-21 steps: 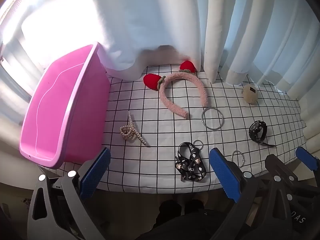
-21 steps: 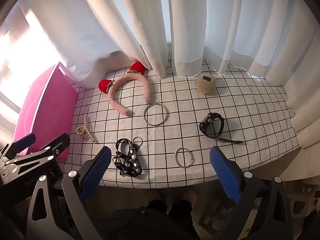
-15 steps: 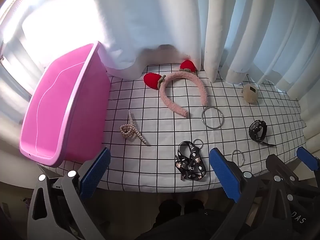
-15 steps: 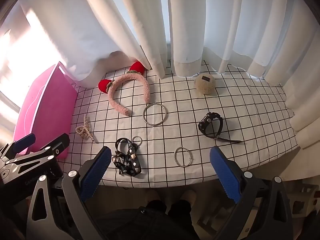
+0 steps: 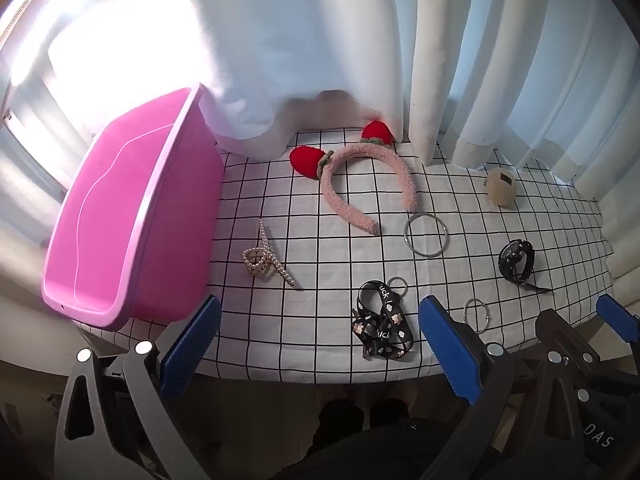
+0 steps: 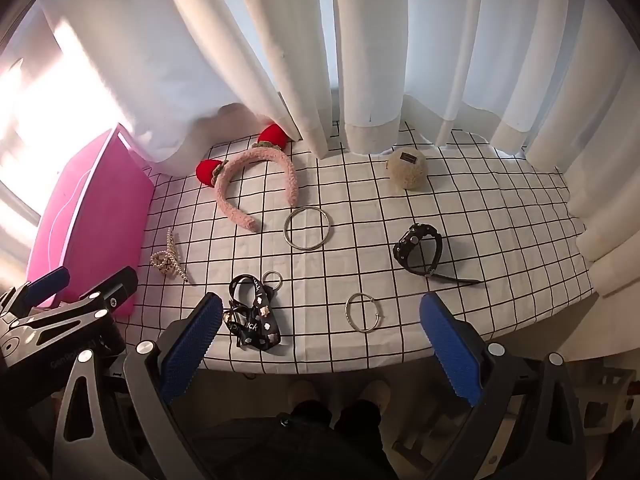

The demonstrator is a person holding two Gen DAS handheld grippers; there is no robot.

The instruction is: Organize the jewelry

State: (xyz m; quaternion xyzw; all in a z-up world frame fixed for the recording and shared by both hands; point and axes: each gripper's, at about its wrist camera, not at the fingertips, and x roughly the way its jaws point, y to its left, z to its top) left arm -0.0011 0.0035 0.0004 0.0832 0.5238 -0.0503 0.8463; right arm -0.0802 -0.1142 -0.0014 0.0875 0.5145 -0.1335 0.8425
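Curtain (image 6: 224,80) over headband's (image 6: 256,176) far edge

White curtains (image 6: 360,60) hang in folds behind a table draped in a black-grid white cloth (image 6: 480,216), as bright daylight floods through a window (image 5: 80,60) at the left

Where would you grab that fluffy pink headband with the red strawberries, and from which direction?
Best bet: the headband's bare fluffy arm, between the strawberries and its open tip. It lies flat on the checked cloth as an arch, so come straight down from above, one finger inside the curve and one outside. The band is narrow there, well within the right gripper's wide-open jaws.
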